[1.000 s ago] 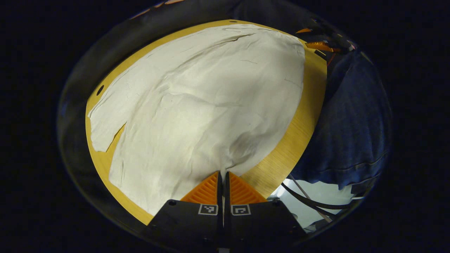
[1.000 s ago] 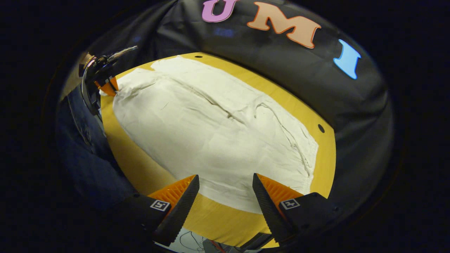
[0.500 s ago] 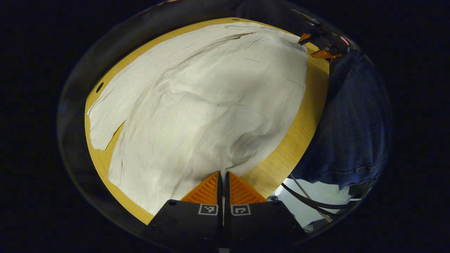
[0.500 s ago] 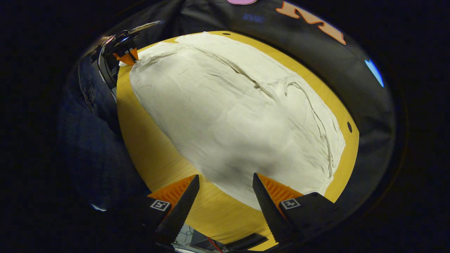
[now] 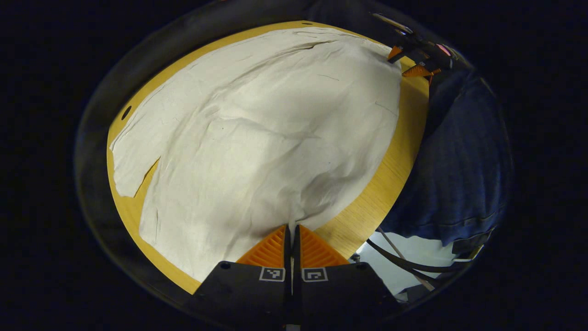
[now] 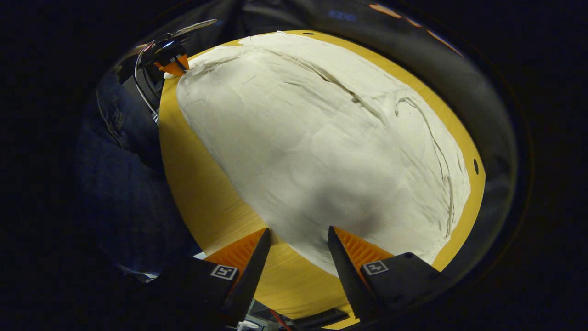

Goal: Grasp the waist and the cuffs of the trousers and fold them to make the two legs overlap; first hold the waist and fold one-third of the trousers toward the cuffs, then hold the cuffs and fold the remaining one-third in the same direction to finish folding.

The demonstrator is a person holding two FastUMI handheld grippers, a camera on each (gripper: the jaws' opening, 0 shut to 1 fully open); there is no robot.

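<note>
White trousers [image 5: 257, 138] lie spread flat on a yellow wooden table [image 5: 390, 170]. The gap between the two legs shows at the left in the left gripper view. My left gripper [image 5: 291, 226] is shut on the near edge of the trousers by the cuff end, and the cloth puckers at its tips. In the right gripper view the trousers [image 6: 321, 138] run away from me, and the left gripper [image 6: 174, 66] sits at their far corner. My right gripper [image 6: 298, 232] is open, its fingers on either side of the trousers' near edge at the waist end. It also shows far off as the right gripper [image 5: 409, 59].
A person in dark blue clothing [image 5: 459, 161] stands along the table's near side, also seen as the person [image 6: 119, 161]. Small holes [image 6: 475, 166] mark the table [image 6: 202, 193] near its rim. Black cloth wall surrounds the far side.
My right gripper has come down and closer to the trousers' near edge, with its fingers a little narrower. The left gripper has kept its hold and barely moved.
</note>
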